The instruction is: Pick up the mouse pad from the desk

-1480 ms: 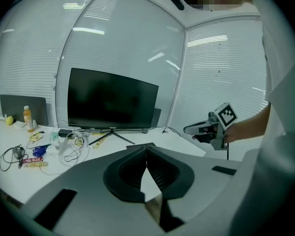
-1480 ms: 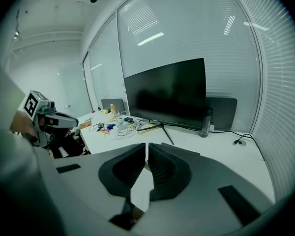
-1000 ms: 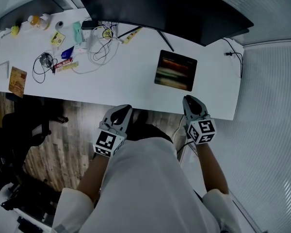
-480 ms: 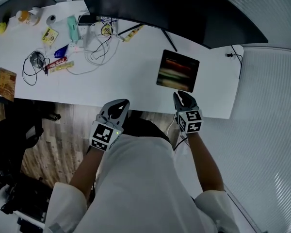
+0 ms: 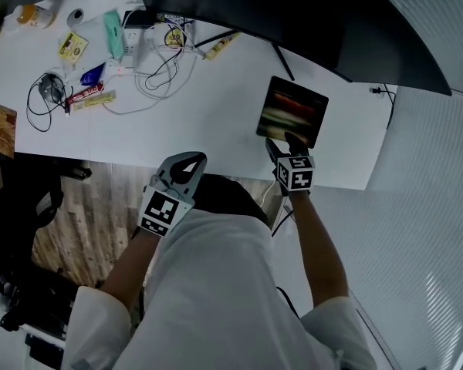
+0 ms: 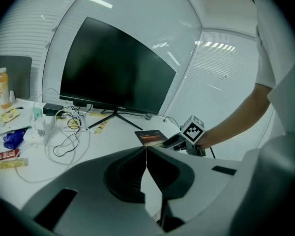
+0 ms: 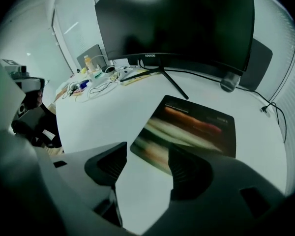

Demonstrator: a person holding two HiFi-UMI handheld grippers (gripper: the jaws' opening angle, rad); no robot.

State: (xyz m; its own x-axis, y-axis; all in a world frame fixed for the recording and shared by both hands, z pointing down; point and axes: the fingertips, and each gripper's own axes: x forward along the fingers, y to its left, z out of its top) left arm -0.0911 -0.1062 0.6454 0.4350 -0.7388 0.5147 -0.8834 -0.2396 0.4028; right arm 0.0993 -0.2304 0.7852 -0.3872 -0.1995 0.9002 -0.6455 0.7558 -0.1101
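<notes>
Two tools are in view, one in each hand. Right tool (image 7: 146,156): its jaws stand spread and have just been opening. It is pitched steeply down at the near edge of the mouse pad (image 7: 191,124). The pad's near corner lies in the gap between the jaws, and neither jaw visibly presses on it. This wide stance probably lets the jaws straddle the thin edge before any pinch.

Left tool (image 6: 146,151): its jaws are pressed together, tips meeting, with nothing between them. In the head view it hovers at lower centre, off the front edge of the bench (image 5: 201,122). It seems idle, since one tool should be enough for a light sheet.

The mouse pad is a dark rectangle with a streaked print. It lies flat on the white bench right of centre in the head view, near the front edge. Because it lies flush, an edge or corner is the likeliest place to grip it.

The monitor (image 5: 293,14) spans the top of the frame, with its stand leg near the pad's far edge. Cables (image 5: 150,75) and small packets lie at upper left, well apart from the pad.
</notes>
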